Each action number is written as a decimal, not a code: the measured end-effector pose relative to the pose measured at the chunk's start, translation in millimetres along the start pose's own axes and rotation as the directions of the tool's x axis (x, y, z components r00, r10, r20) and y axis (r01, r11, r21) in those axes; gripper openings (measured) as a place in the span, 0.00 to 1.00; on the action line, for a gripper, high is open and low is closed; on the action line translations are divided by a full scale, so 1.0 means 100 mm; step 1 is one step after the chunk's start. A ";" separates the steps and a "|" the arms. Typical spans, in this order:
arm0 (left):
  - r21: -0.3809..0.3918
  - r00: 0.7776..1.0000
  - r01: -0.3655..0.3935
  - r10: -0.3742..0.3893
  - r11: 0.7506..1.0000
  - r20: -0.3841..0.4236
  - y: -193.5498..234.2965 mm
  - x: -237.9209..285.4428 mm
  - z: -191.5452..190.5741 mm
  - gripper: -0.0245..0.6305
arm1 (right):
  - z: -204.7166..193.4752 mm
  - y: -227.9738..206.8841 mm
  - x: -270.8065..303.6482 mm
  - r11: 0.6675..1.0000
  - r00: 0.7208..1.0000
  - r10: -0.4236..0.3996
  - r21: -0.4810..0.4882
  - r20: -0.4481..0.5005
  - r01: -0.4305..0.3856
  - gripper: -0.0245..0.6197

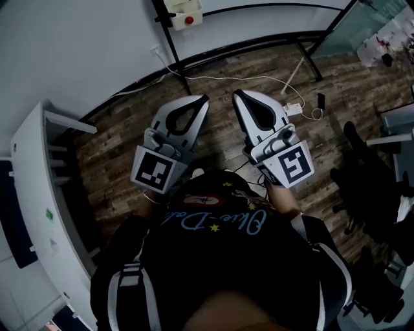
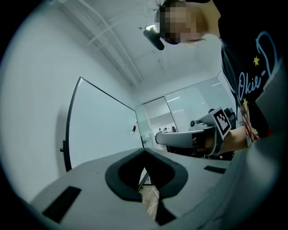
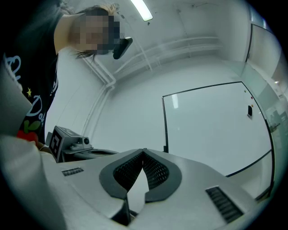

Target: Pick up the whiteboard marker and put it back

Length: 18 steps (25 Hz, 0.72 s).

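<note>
No whiteboard marker shows in any view. In the head view I hold both grippers side by side in front of my chest, over the wooden floor. The left gripper (image 1: 205,99) and the right gripper (image 1: 237,94) are both shut, tips touching, with nothing between the jaws. The left gripper view shows its own shut jaws (image 2: 144,151) pointing at a black-framed whiteboard (image 2: 101,128), with the right gripper (image 2: 158,138) alongside. In the right gripper view the shut jaws (image 3: 143,151) also face the whiteboard (image 3: 211,130), and the left gripper's body (image 3: 67,143) is at the left.
A black stand leg (image 1: 173,46) rises ahead, with a white box with a red button (image 1: 184,13) on it. A white cable and socket strip (image 1: 294,108) lie on the floor. A white shelf unit (image 1: 39,194) stands at the left and dark furniture (image 1: 372,187) at the right.
</note>
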<state>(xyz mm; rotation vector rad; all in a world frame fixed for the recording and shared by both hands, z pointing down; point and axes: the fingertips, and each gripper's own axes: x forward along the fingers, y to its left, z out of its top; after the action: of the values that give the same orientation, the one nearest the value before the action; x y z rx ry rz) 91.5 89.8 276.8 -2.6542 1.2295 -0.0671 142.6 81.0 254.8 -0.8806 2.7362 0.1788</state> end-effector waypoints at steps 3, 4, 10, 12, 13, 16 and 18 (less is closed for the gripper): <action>0.008 1.000 -0.009 0.009 1.000 -0.005 -0.05 0.06 0.01 0.07 | 0.00 -0.05 -0.04 1.000 1.000 0.012 0.003 0.001 -0.012 0.08; 0.009 1.000 -0.012 0.012 1.000 -0.007 -0.06 0.08 0.01 0.06 | -0.01 -0.07 -0.06 1.000 1.000 0.016 0.006 -0.001 -0.016 0.08; 0.013 0.999 -0.039 0.039 0.999 -0.017 -0.16 0.16 0.01 0.07 | -0.03 -0.14 -0.13 0.998 0.999 0.044 0.033 0.018 -0.045 0.08; 0.017 0.999 -0.051 0.051 0.999 -0.018 -0.17 0.16 0.02 0.07 | -0.05 -0.17 -0.14 0.998 0.999 0.049 0.042 0.025 -0.050 0.08; 0.017 0.998 -0.058 0.058 0.998 -0.017 -0.18 0.15 0.03 0.07 | -0.05 -0.17 -0.15 0.997 0.998 0.055 0.051 0.033 -0.057 0.08; 0.020 0.996 -0.081 0.081 0.997 -0.025 -0.17 0.13 0.02 0.07 | -0.07 -0.14 -0.12 0.993 0.995 0.090 0.069 0.044 -0.093 0.08; 0.020 0.995 -0.093 0.094 0.995 -0.040 -0.16 0.12 -0.01 0.07 | -0.09 -0.13 -0.12 0.992 0.994 0.102 0.070 0.040 -0.105 0.08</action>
<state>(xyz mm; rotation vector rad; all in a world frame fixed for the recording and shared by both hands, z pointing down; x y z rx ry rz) 111.3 90.7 281.1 -2.5878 1.3570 -0.1173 157.6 75.7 266.1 -0.7098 2.7373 0.1141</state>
